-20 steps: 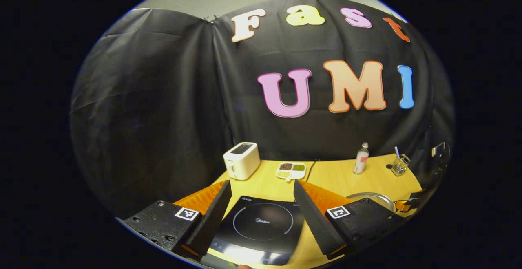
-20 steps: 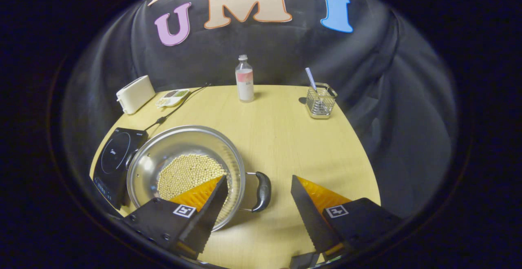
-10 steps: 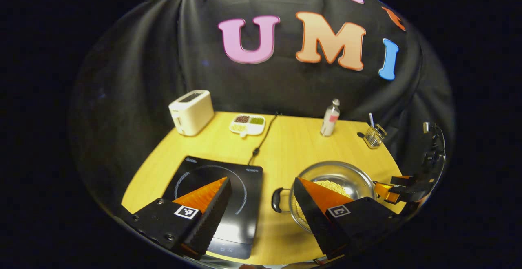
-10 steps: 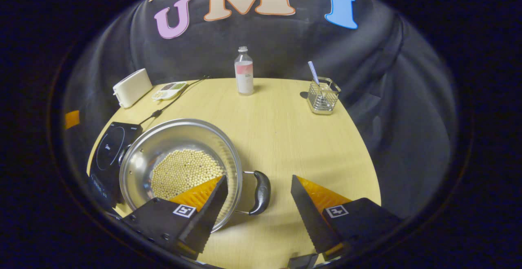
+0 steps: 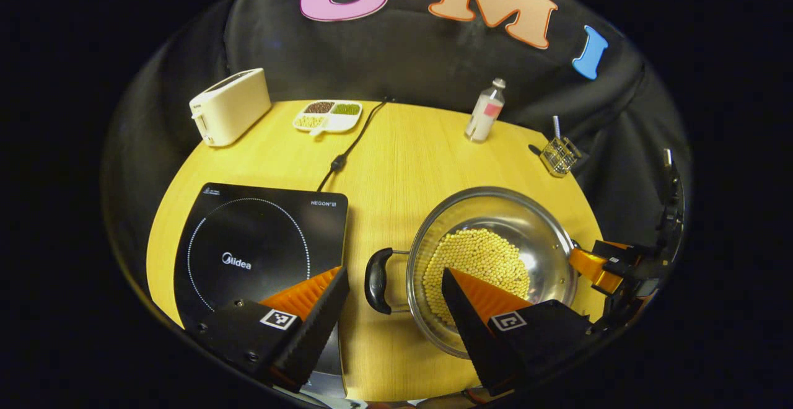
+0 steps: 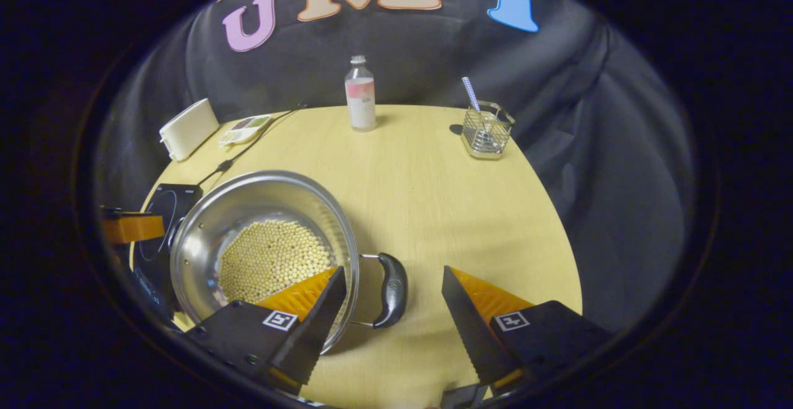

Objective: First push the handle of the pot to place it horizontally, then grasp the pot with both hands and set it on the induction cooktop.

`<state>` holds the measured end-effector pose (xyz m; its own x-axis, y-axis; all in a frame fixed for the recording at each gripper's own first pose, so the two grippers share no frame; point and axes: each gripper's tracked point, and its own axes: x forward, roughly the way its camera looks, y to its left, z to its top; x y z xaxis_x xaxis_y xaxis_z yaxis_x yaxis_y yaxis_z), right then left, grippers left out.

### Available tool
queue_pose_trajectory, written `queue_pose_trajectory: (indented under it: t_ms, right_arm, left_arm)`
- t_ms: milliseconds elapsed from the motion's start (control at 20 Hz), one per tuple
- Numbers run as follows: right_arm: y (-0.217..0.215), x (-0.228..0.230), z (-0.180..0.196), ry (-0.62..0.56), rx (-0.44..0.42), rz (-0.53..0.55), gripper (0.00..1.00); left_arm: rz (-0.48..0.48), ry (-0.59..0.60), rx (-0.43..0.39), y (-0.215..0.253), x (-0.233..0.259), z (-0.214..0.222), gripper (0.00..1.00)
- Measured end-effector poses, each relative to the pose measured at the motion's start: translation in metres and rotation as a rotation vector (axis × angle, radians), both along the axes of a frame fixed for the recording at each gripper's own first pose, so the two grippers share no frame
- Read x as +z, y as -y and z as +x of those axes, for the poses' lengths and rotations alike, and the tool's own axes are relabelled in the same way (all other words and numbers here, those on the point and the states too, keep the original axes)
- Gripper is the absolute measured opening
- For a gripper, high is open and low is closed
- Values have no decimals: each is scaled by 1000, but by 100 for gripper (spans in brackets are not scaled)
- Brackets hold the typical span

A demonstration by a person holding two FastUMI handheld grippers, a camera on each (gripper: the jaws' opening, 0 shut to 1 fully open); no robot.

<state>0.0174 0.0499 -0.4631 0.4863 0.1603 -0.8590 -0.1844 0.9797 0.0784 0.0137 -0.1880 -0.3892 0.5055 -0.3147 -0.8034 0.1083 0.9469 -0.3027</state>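
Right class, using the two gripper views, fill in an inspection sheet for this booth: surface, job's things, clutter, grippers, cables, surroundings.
Surface: round wooden table, bare in the middle.
Job's things: steel pot of pale beans stands on the table beside the induction cooktop, not on it; black handles on two sides.
Clutter: toaster, divided dish, bottle, wire holder, all along the far edge.
Grippers: left gripper open, left handle between its fingers, untouched; right gripper open around the right handle, untouched.
Cables: black cord runs from the cooktop to the far edge.
Surroundings: black cloth wall.
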Motion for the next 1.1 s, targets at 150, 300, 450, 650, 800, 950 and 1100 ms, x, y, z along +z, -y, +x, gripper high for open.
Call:
queue_pose_trajectory:
  t_ms: [150, 300, 450, 650, 800, 950, 1100]
  right_arm:
    - [-1, -4, -2, -13, 6, -12, 99]
    - [-2, -7, -4, -26, 0, -12, 99]
    - [-5, -12, -5, -44, -3, -12, 99]
    - [-7, -21, -5, -77, -7, -14, 100]
    - [-9, -28, -8, -113, -11, -7, 100]
    - [-11, -39, -13, -158, -21, 14, 100]
    - [-23, -40, -16, -201, -33, 81, 91]
  left_arm:
    - [-31, -56, -9, 9, -12, -5, 98]
    - [-26, -96, -7, 13, -23, -6, 98]
    - [-33, -131, 1, 14, -30, -10, 98]
    - [-19, -189, 13, 15, -50, -10, 98]
    - [-25, -224, 20, 17, -57, -13, 98]
    - [-19, -237, 25, 18, -62, -13, 97]
    - [-11, -238, 23, 17, -65, -12, 94]
